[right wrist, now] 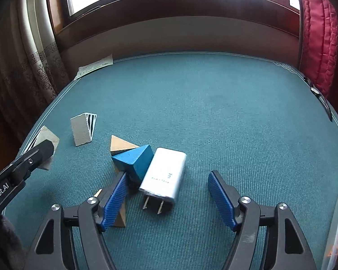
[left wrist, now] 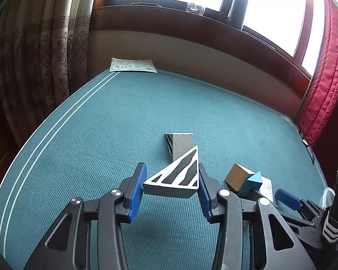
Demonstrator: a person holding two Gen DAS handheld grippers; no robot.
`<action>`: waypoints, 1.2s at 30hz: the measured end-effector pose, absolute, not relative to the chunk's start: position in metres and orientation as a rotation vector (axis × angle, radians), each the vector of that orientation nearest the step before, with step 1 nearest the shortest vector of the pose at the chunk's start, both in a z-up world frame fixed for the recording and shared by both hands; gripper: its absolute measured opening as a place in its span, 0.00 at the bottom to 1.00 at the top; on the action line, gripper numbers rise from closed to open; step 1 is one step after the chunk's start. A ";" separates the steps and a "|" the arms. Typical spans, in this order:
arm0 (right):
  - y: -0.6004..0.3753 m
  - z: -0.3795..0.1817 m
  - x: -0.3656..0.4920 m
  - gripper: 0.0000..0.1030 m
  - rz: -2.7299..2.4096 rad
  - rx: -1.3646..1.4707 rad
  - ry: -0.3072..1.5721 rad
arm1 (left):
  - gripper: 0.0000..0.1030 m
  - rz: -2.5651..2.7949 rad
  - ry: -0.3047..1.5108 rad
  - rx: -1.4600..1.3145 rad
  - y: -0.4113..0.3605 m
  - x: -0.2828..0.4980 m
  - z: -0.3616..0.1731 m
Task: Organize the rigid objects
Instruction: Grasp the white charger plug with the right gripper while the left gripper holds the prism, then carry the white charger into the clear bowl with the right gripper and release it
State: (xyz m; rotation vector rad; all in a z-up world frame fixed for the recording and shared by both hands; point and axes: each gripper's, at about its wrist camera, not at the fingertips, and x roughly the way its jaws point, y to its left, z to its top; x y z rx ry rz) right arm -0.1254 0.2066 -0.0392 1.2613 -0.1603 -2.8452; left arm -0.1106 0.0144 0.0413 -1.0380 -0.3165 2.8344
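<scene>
Above the green tabletop (left wrist: 101,121), left tongs (left wrist: 171,187) gripped the striped wedge (left wrist: 178,177); right tongs (right wrist: 169,193) stood wide, empty, around the white charger (right wrist: 163,175). Centre pads on its flat sides before squeezing.

The tabletop (right wrist: 214,103) is teal with thin white border lines. Both grippers are black with blue ribbed pads (left wrist: 136,193). The wedge (left wrist: 175,175) between the left pads is white with black stripes, grey along its edge; at its twelve o'clock stands a second striped wedge (left wrist: 181,145) with a beige-grey face. In the right view sit a blue block (right wrist: 135,159), a tan wooden one (right wrist: 120,145) at its eleven o'clock and a white charger (right wrist: 163,175) at its four o'clock. The curtain (left wrist: 45,56) is beige with a dark pattern, the padded cloth (right wrist: 317,33) red.
</scene>
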 end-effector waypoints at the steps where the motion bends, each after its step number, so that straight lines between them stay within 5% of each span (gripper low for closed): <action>1: 0.211 -0.040 -0.126 0.73 -2.851 1.270 -0.176 | 0.43 2.834 -0.315 -1.038 0.014 -0.111 0.041; 15: 0.225 -0.040 -0.127 0.49 -2.920 1.294 -0.114 | 0.43 2.827 -0.311 -1.026 0.019 -0.110 0.040; 19: 0.227 -0.040 -0.126 0.31 -2.925 1.286 -0.112 | 0.43 2.816 -0.309 -1.012 0.022 -0.108 0.041; 36: 0.232 -0.038 -0.098 0.31 -2.898 1.270 -0.175 | 0.43 2.792 -0.299 -0.988 0.029 -0.102 0.042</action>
